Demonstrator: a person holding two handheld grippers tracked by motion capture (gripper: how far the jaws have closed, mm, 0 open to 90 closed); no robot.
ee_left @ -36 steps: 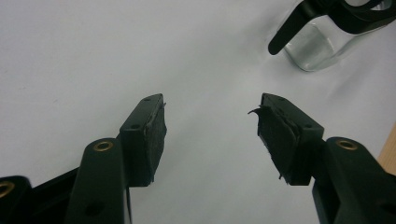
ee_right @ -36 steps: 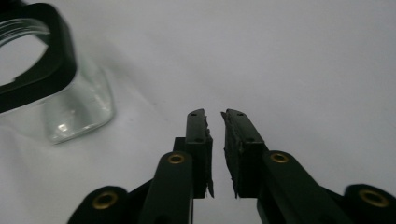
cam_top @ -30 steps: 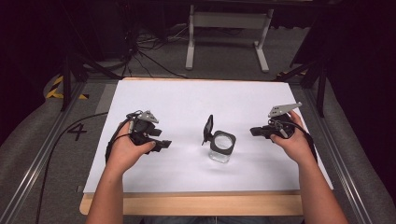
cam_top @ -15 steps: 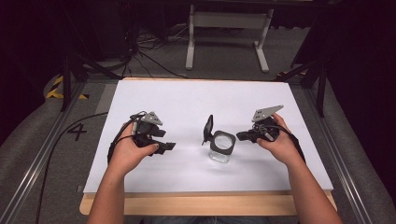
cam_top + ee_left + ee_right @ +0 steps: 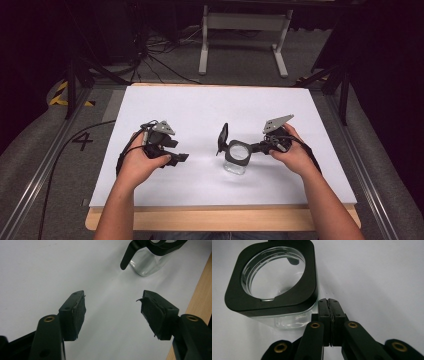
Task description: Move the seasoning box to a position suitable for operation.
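Right gripper view: right hand-held gripper (image 5: 329, 302), jaws pressed together and empty, just beside the glass jar (image 5: 274, 287); left hand-held gripper (image 5: 112, 303) spread wide.

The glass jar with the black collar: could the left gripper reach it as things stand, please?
Probably yes. The left gripper is open and points toward the jar across bare white table; only the upright lid stands on that side.

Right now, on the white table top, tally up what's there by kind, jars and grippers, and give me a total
Clear glass jar with a black rim, its flip lid standing open: 1
Left gripper, jaws open: 1
Right gripper, jaws shut, tips beside the jar's rim: 1
Total: 3
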